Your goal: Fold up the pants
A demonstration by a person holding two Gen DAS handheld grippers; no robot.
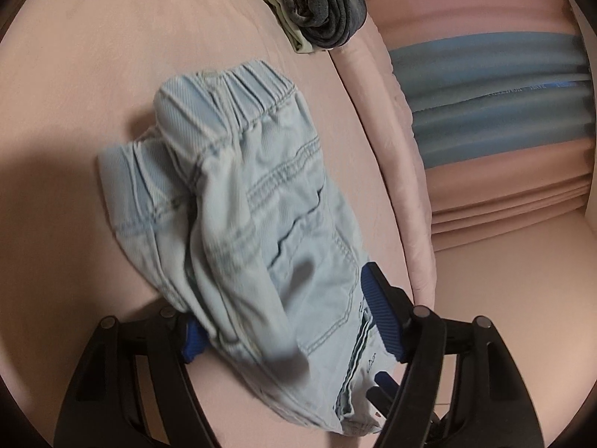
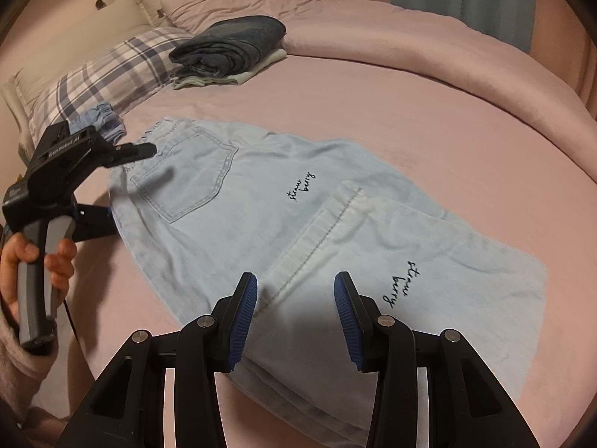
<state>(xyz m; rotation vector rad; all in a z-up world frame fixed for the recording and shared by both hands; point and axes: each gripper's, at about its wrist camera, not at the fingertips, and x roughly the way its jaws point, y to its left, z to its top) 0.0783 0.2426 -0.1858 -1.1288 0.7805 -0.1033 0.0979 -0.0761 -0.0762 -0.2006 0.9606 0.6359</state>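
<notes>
Light blue denim pants (image 2: 283, 216) lie on the pink bed, folded lengthwise, with the hem end doubled back over the legs. My right gripper (image 2: 295, 310) is open just above the folded hem end, touching nothing. My left gripper (image 2: 123, 183) is at the waistband side. In the left wrist view its blue pads (image 1: 380, 317) stand on either side of the bunched waistband and pocket cloth (image 1: 261, 224), which fills the gap and hangs lifted off the bed. The left pad is mostly hidden by cloth.
A stack of folded dark jeans and pale clothes (image 2: 231, 52) sits further back on the bed. A plaid pillow (image 2: 112, 71) and a small blue garment (image 2: 100, 119) lie at the left. A rolled pink duvet (image 2: 429, 37) runs along the far edge.
</notes>
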